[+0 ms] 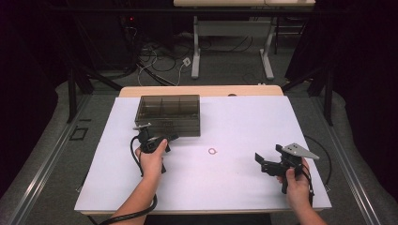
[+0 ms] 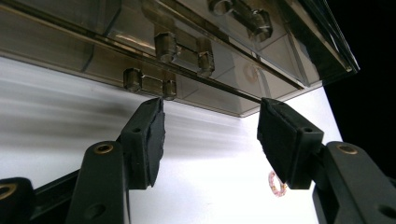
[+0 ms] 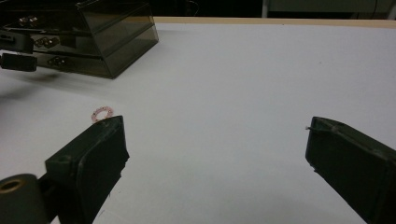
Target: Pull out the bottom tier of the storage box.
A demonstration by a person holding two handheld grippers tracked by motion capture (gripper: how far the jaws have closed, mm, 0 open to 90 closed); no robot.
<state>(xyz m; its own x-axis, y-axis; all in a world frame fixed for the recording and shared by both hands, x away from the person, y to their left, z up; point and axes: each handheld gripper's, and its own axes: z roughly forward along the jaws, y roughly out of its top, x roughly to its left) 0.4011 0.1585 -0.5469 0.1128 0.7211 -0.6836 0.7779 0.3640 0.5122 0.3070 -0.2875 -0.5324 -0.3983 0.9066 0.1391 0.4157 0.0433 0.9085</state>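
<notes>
A smoky see-through drawer box (image 1: 168,114) stands at the back left of the white table sheet (image 1: 248,117). My left gripper (image 1: 164,137) is right at its front, open. In the left gripper view the jaws (image 2: 210,116) stand apart just below the lower drawer, whose small handle (image 2: 149,84) sits above the left pad (image 2: 152,135); nothing is between the pads. A small pink ring (image 1: 212,151) lies flat mid-table, right of that gripper (image 2: 278,183). My right gripper (image 1: 265,163) is held open at the right, empty (image 3: 215,135), with the ring (image 3: 102,113) and box (image 3: 112,37) beyond it.
The table's wooden back edge (image 1: 202,90) runs behind the box. Beyond it on the floor are another table's legs (image 1: 195,51) and loose cables (image 1: 155,58). Dark curtains close both sides. White sheet lies bare between the ring and my right gripper.
</notes>
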